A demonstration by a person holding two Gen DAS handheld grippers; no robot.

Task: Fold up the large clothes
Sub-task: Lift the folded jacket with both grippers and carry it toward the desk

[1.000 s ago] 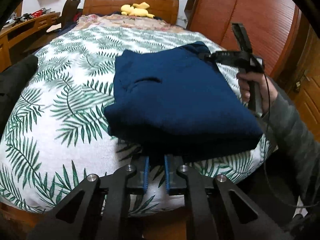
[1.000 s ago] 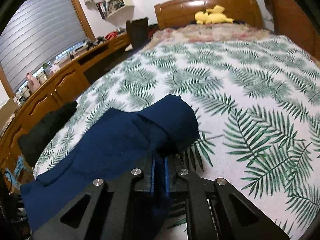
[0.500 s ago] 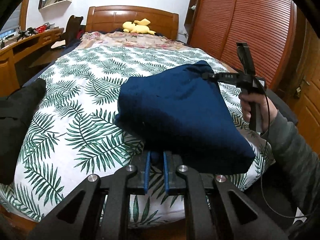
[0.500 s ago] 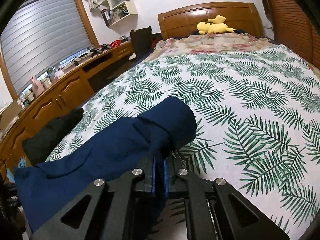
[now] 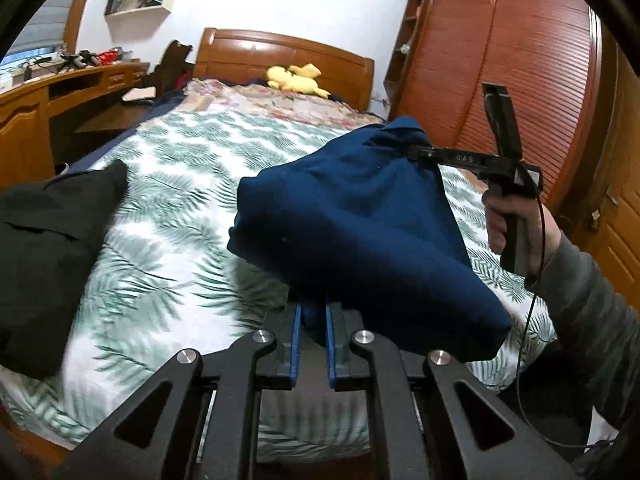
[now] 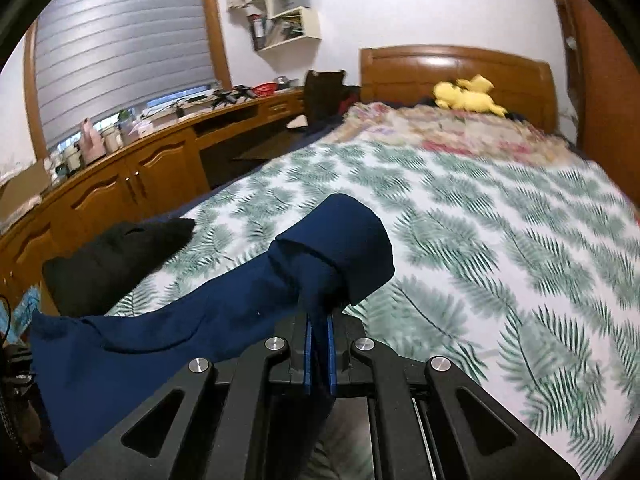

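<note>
A folded dark blue garment (image 5: 352,224) hangs lifted above the leaf-print bed (image 5: 172,216), held at two corners. My left gripper (image 5: 311,320) is shut on its near edge, with blue cloth pinched between the blue pads. The right gripper (image 5: 416,152), held in a hand with a grey sleeve, grips the far corner. In the right wrist view my right gripper (image 6: 318,328) is shut on a bunched fold of the blue garment (image 6: 224,312), which stretches away to the lower left.
A black garment (image 5: 48,240) lies on the bed's left side, also seen as the black garment (image 6: 116,260) in the right wrist view. A yellow plush toy (image 5: 296,78) sits by the headboard. A wooden desk (image 6: 132,184) runs along the left, a wardrobe (image 5: 520,80) on the right.
Both grippers have risen with the blue garment, which now hangs off the bed instead of lying flat. The views tilted up toward the headboard.
</note>
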